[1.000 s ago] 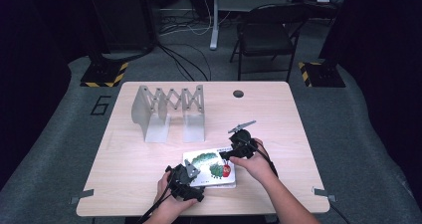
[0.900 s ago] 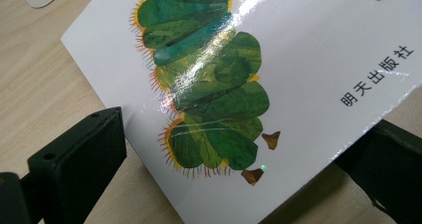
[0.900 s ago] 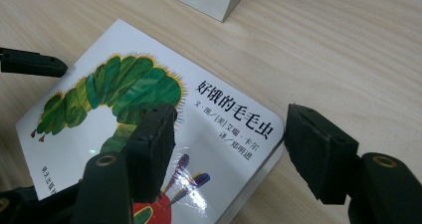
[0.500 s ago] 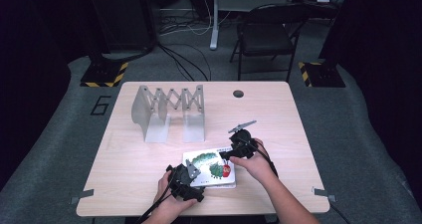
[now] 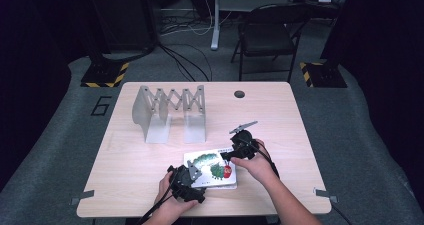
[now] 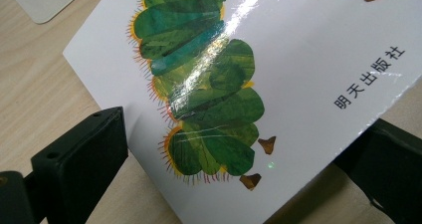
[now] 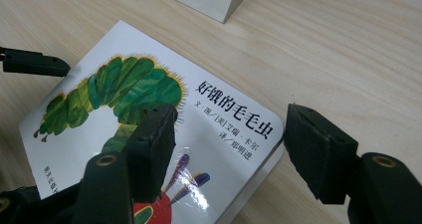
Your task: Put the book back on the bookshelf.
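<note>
White picture book [image 5: 212, 167] flat on table [image 5: 300, 135] — both tools' jaws astride its corners

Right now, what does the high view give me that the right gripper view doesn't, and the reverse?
High view: the whole table, the grey folding rack, a chair behind, and both hands, with the left gripper at the book's near corner.

Right gripper view: the printed title and the right gripper with open jaws straddling the book's corner.

Both: the caterpillar book lying flat on the wood.
</note>
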Motion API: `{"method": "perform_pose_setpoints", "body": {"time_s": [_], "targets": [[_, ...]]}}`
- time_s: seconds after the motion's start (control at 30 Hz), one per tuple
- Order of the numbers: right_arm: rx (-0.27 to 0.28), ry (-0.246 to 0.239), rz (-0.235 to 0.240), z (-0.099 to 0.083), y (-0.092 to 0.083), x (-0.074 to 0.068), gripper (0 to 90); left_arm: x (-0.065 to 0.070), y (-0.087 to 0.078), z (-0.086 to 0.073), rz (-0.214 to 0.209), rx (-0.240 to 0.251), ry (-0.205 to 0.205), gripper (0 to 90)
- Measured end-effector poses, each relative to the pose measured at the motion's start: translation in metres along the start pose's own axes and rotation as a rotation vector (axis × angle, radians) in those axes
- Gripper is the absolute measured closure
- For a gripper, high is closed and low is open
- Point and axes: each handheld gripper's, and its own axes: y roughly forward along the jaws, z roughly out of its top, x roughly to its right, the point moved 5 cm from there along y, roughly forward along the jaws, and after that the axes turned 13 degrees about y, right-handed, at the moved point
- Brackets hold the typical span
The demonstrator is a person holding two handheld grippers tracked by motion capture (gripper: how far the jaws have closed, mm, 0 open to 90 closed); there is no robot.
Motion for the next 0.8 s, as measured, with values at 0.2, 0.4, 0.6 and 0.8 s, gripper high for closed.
{"method": "perform_pose_setpoints", "body": {"time_s": [0.2,0.4,0.6,0.8], "targets": [[-0.002,-0.006,-0.003,-0.0001,0.0006,0.0004,36.6,0.0006,-0.0007,0.0004,0.007,0.001,0.011,2.6],[-0.003,-0.006,-0.001,0.0000,-0.0001,-0.0001,36.6,0.0049,-0.0028,0.0035,0.018,0.031,0.061,7.6],[-0.005,-0.012,-0.002,-0.0004,0.0008,0.0010,37.3,0.0060,-0.0029,0.0040,0.027,0.029,0.037,7.9],[-0.007,-0.004,0.032,-0.0009,-0.0007,-0.0008,43.6,0.0037,-0.0024,0.0021,0.035,0.030,0.028,8.2]]}}
